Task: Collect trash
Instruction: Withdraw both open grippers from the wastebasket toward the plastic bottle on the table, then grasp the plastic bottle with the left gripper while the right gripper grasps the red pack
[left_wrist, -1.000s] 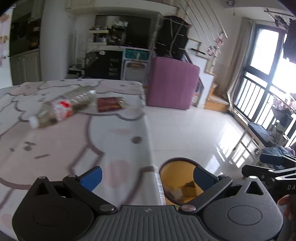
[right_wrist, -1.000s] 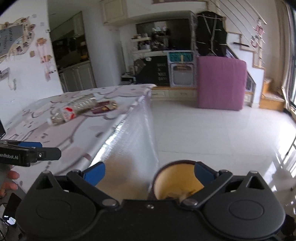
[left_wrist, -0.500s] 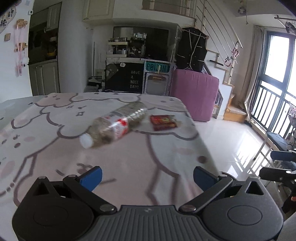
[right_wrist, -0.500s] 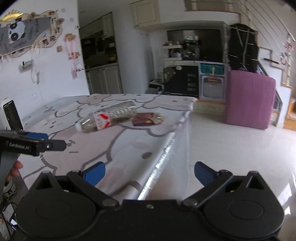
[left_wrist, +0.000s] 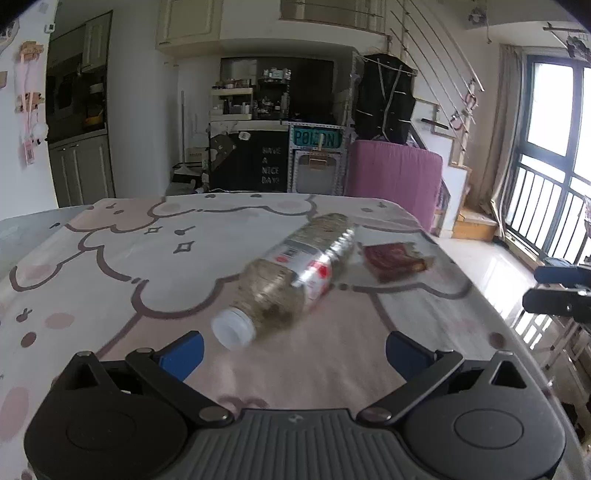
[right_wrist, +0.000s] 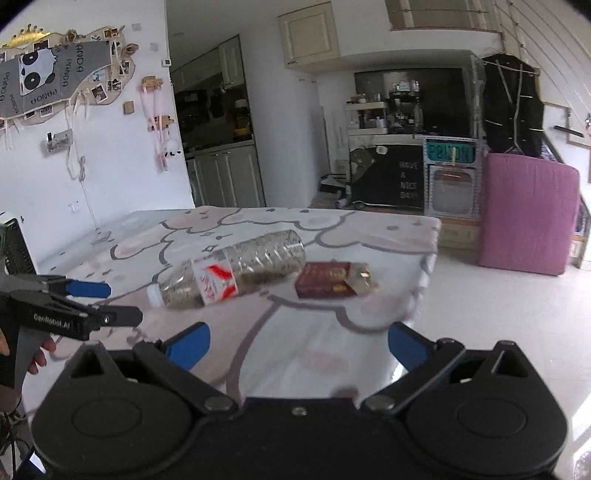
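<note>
A table (left_wrist: 92, 295) draped in a pale cloth with pink-and-brown cartoon outlines fills the near and middle ground of both views. On it lies an empty clear plastic bottle (left_wrist: 291, 280) on its side, white cap toward the near left, red-and-white label around its middle. Just to its right, toward the table's right edge, lies a dark red snack wrapper (left_wrist: 393, 256); from the left wrist view bottle and wrapper look slightly apart, while the right wrist view has the wrapper's left end tucked against the bottle's far end, so contact is uncertain.

The left gripper (left_wrist: 293, 349) hovers just short of the bottle cap, its blue-tipped fingers spread wide and holding nothing. The right gripper (right_wrist: 297, 341) is likewise released, fingers wide apart, above the table's near right part, with bottle and wrapper beyond it.

Only the right wrist view shows the left gripper from the side at far left, with a hand (right_wrist: 37, 354) on its grip, and the photo collage on the wall. Only the left wrist view shows the window at far right.
</note>
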